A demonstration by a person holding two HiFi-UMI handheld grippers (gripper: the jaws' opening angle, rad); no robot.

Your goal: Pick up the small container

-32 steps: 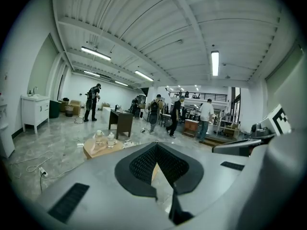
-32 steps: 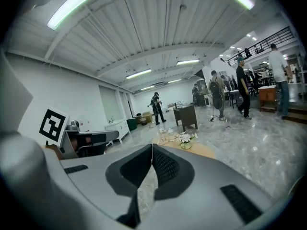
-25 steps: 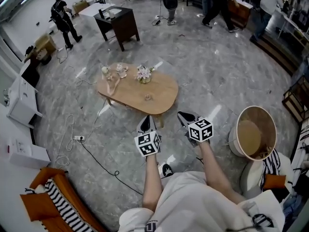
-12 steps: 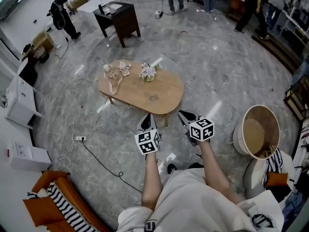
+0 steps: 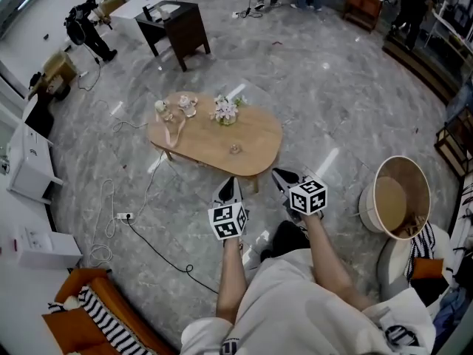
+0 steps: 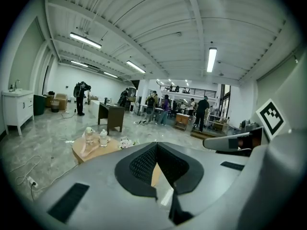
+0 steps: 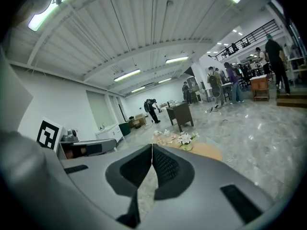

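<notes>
the left gripper and right gripper are both closed and empty, short of the table — open 1 before reaching the small container by its near edge, coming in level.

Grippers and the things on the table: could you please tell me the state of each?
left gripper: shut, empty.
right gripper: shut, empty.
small container: on the oval table, not held.
flower vase: upright on the table.
</notes>
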